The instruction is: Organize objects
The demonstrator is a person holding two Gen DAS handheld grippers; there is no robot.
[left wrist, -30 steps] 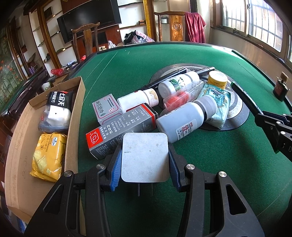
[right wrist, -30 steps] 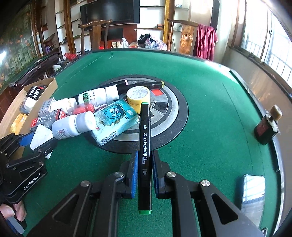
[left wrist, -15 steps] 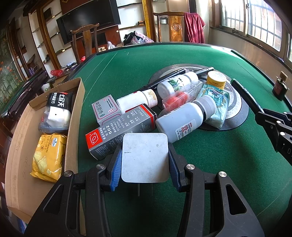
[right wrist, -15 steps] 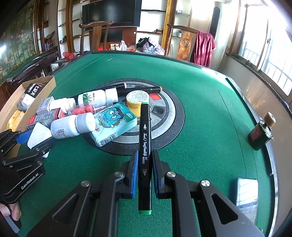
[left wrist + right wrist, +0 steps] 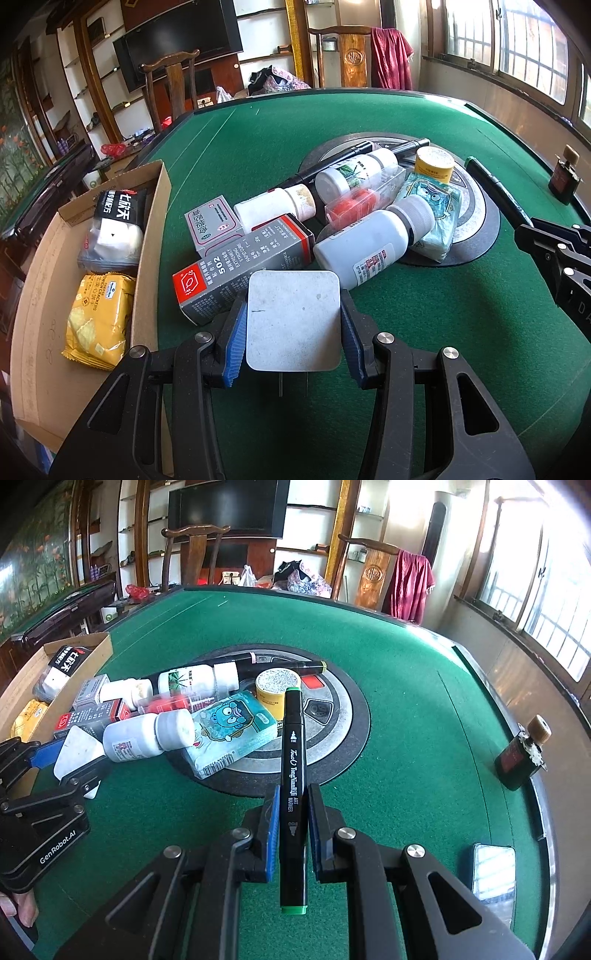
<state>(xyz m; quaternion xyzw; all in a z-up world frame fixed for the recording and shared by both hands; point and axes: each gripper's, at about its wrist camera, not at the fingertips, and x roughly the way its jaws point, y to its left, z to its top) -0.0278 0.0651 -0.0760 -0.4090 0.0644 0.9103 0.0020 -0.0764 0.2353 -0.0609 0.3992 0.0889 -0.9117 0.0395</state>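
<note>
Above the green felt table (image 5: 406, 369), the downward-tilted left gripper (image 5: 293, 325) clamps a white square plug adapter (image 5: 293, 319) while the right gripper (image 5: 291, 823) pinches a black green-capped marker (image 5: 293, 775); only the right view shows a phone (image 5: 493, 871).

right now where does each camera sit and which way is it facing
Left wrist: sits on the left claw, looks down and forward over the pile to the box; its fingers clamp a white charger.
Right wrist: sits on the right claw, looks across the green table; its fingers clamp a black marker, and a fingertip shows at lower left.
Shared: the pile, the box, and each other's claw.
</note>
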